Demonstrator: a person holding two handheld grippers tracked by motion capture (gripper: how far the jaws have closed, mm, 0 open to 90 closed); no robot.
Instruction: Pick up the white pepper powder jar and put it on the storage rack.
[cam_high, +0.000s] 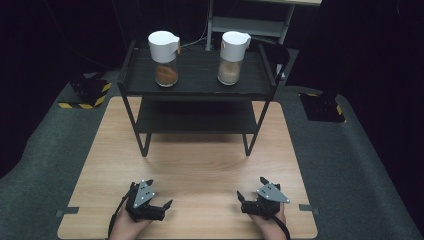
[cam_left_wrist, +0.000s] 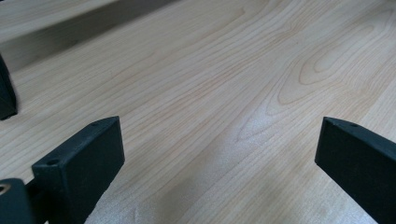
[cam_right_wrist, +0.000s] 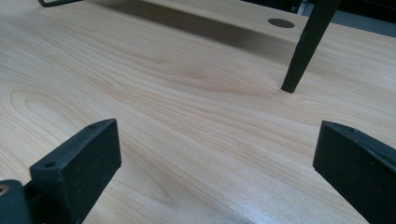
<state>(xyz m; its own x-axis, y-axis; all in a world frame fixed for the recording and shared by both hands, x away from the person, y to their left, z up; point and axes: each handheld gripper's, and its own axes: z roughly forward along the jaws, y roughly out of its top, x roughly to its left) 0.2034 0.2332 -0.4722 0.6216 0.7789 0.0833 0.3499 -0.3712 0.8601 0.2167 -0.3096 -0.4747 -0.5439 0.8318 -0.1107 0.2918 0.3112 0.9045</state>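
High view — left gripper (cam_high: 159, 196): rests low on the wooden table (cam_high: 200, 165), jaws spread, nothing between them.
High view — right gripper (cam_high: 252, 189): likewise low on the table, jaws spread and empty.
High view — black rack (cam_high: 196, 92): well ahead of both grippers, two shelves.
High view — left jar (cam_high: 164, 51): top shelf, far ahead of the left gripper; white lid, dark brown powder.
High view — right jar (cam_high: 233, 50): top shelf, far ahead of the right gripper; white lid, paler powder.
Handling, judged: clear walls look rigid, smooth, likely slippery and breakable; moderately light. Best taken around the clear body just below the lid.
Left gripper view — table (cam_left_wrist: 224, 93): bare wood between the wide jaws.
Right gripper view — rack leg (cam_right_wrist: 306, 46): ahead, right of the open jaws.
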